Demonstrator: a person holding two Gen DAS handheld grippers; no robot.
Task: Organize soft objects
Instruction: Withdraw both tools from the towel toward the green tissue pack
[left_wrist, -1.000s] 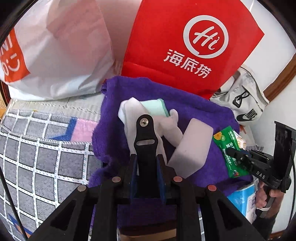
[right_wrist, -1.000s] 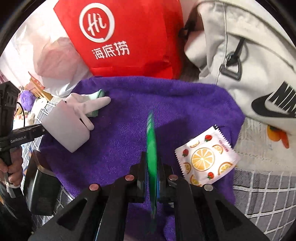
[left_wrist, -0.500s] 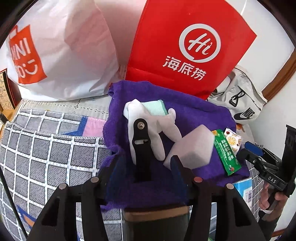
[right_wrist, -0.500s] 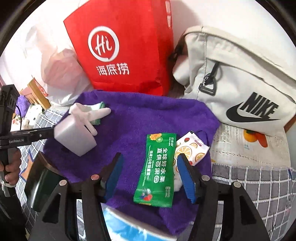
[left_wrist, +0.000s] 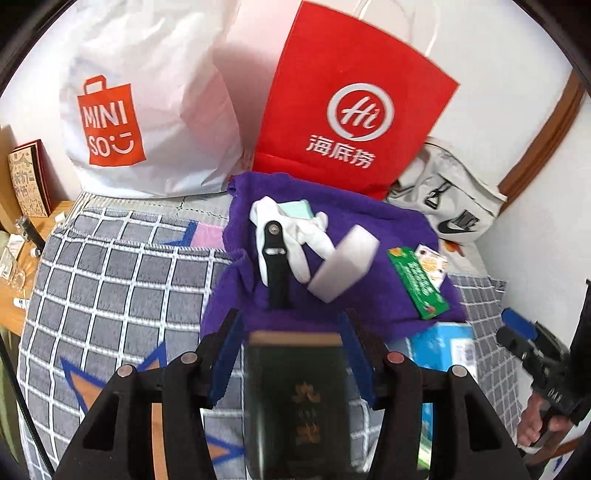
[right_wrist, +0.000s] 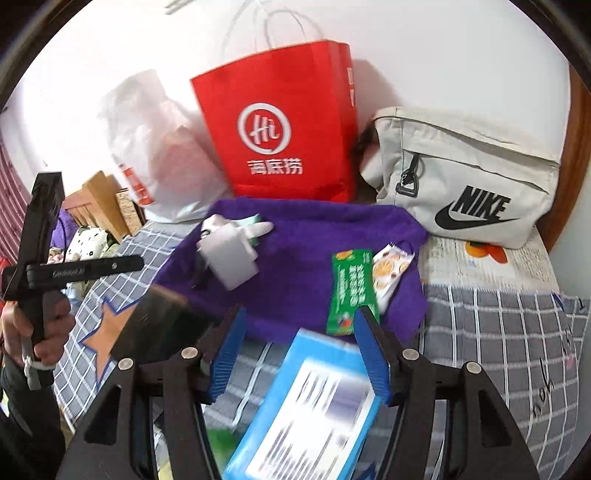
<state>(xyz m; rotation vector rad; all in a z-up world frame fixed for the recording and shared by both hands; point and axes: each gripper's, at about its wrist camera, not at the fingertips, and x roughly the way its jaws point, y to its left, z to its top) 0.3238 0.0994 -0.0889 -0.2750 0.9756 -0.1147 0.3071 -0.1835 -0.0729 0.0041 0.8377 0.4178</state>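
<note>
**Both grippers empty over towel**

I see left gripper (left_wrist: 291, 354) and right gripper (right_wrist: 299, 354) with jaws apart, holding nothing. On purple towel (right_wrist: 295, 258): glove (left_wrist: 295, 236), black strap (left_wrist: 275, 266), green sachet (right_wrist: 349, 291). Behind towel: "Hi" bag (right_wrist: 280, 125), "MINISO" bag (left_wrist: 147, 110), "NIKE" pouch (right_wrist: 469, 173).

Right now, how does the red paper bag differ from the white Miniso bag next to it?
The red paper bag stands stiff and flat-faced with crisp edges; the white Miniso bag is soft, crumpled and bulging. The red bag carries a white circular logo, the white bag an orange bag-shaped one. Both lean against the wall behind the purple towel.
</note>
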